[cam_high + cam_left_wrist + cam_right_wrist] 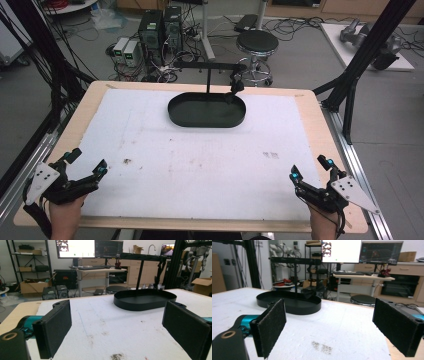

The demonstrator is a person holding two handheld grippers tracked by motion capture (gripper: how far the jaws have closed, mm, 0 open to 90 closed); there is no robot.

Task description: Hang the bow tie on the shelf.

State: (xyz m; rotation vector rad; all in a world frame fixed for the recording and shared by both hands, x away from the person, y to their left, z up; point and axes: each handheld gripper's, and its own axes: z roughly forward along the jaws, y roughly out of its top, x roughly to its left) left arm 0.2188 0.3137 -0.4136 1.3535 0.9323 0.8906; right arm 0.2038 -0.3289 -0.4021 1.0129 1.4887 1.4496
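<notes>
A black oval tray (pixel 182 119) with an upright post and crossbar (pixel 208 65) stands at the far middle of the white table mat (pixel 200 165). It also appears as the oval tray (pixel 143 301) ahead of the left jaws and the oval tray (pixel 289 305) ahead of the right jaws. My left gripper (pixel 88 163) rests at the near left corner, open, nothing between its pads (pixel 53 327). My right gripper (pixel 310 168) sits at the near right corner, open and empty, pads (pixel 272 326) wide apart. A small black object (pixel 235 88) hangs from the crossbar's right end over the tray.
The mat carries small dark stains (pixel 127 161) and a grey smudge (pixel 270 155). Wooden table edge (pixel 320 125) frames the mat. Beyond the table are a stool (pixel 257 44), computer towers (pixel 159 27), cables, and black frame struts (pixel 360 60) at the right.
</notes>
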